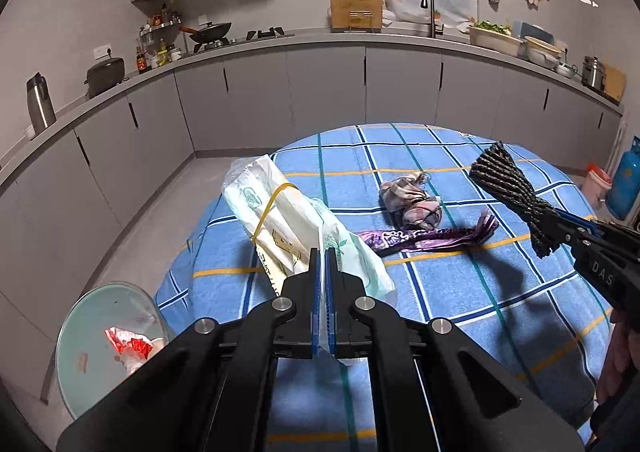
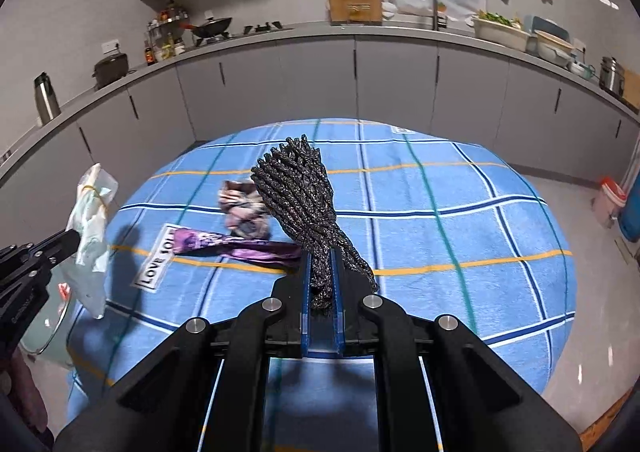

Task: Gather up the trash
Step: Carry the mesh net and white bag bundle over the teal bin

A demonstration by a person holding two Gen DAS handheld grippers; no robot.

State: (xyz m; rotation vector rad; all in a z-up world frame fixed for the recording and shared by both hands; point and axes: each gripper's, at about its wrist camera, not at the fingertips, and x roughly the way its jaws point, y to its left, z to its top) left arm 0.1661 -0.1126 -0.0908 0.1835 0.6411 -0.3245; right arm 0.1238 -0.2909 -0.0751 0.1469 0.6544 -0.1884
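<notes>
Writing I can read: "LOVE SOLO" on purple wrapper (image 2: 236, 246) lying on blue checked cloth (image 2: 440, 236). My left claw (image 1: 323, 252) pinches white plastic bag bundle (image 1: 280, 219) w/ yellow band; right claw (image 2: 321, 256) clamps dark cord bundle (image 2: 300, 195), both lifted off cloth.

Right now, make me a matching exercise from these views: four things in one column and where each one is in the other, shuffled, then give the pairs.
Things:
1. bundle of plastic bags
2. dark rope bundle
3. purple wrapper
4. wok

Places:
A. on the stove at the back counter
B. lying on the blue checked cloth
C. clamped in the right gripper
D. clamped in the left gripper

Pairs: 1-D, 2-C, 3-B, 4-A
</notes>
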